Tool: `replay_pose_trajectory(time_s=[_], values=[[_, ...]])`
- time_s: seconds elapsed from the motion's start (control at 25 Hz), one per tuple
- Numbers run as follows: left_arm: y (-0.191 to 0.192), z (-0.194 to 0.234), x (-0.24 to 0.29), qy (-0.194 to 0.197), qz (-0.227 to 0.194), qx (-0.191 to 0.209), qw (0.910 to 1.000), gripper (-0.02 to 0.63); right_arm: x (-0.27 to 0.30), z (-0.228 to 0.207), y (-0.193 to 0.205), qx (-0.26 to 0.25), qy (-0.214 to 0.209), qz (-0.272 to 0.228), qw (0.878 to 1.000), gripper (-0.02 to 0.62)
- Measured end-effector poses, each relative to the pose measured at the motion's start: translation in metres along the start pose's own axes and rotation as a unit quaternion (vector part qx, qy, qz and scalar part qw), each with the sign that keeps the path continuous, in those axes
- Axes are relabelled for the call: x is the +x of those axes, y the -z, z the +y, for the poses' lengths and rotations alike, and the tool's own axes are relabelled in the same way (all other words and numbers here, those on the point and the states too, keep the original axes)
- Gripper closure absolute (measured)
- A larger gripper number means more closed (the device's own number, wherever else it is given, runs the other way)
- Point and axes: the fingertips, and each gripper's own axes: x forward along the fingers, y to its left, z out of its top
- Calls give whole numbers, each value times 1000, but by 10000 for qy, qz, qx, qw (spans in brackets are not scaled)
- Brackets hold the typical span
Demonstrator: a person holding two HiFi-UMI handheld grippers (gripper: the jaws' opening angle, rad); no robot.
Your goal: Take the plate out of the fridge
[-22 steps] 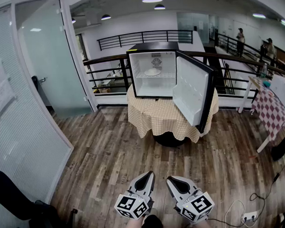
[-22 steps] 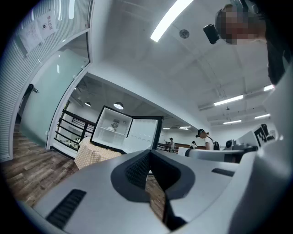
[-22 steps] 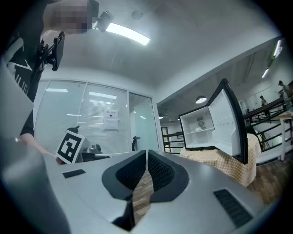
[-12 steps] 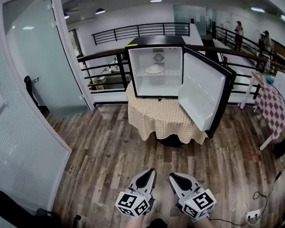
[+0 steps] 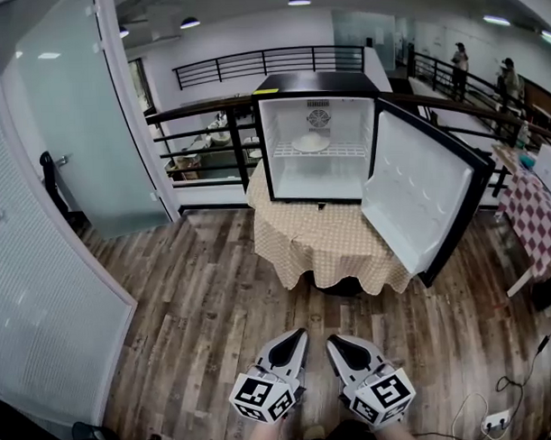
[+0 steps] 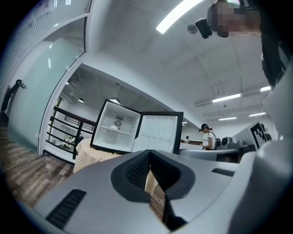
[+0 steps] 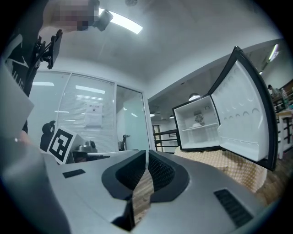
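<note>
A small black fridge (image 5: 314, 85) stands on a round table with a checked cloth (image 5: 330, 244), its door (image 5: 428, 196) swung wide open to the right. A white plate (image 5: 311, 143) lies on the fridge's wire shelf, below a round fan; the plate also shows in the left gripper view (image 6: 114, 127) and in the right gripper view (image 7: 197, 124). My left gripper (image 5: 295, 337) and right gripper (image 5: 336, 342) are side by side near my body, well short of the table, pointing level at the fridge. In the gripper views the left gripper (image 6: 149, 153) and the right gripper (image 7: 146, 152) are both shut and hold nothing.
A frosted glass partition (image 5: 52, 267) runs along the left. Behind the fridge is a black railing (image 5: 200, 127). At the right edge stands a table with a red checked cloth (image 5: 537, 223). Cables and a power strip (image 5: 495, 422) lie on the wooden floor at bottom right. People stand far back right.
The fridge and table have grown larger and slid right in the head view as I came nearer. Both grippers keep their place before me, still shut.
</note>
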Motion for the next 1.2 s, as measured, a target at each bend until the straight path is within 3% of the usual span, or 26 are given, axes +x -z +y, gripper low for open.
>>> replay_pose_trajectory(time_s=[0.48, 1.2], values=[[-10, 53, 37, -82, 5, 38, 10000, 597, 77, -21, -5, 90, -289, -49, 9995, 554], [-41, 158, 170, -165, 10, 1, 9999, 597, 211, -131, -34, 348, -347, -81, 9988, 554]])
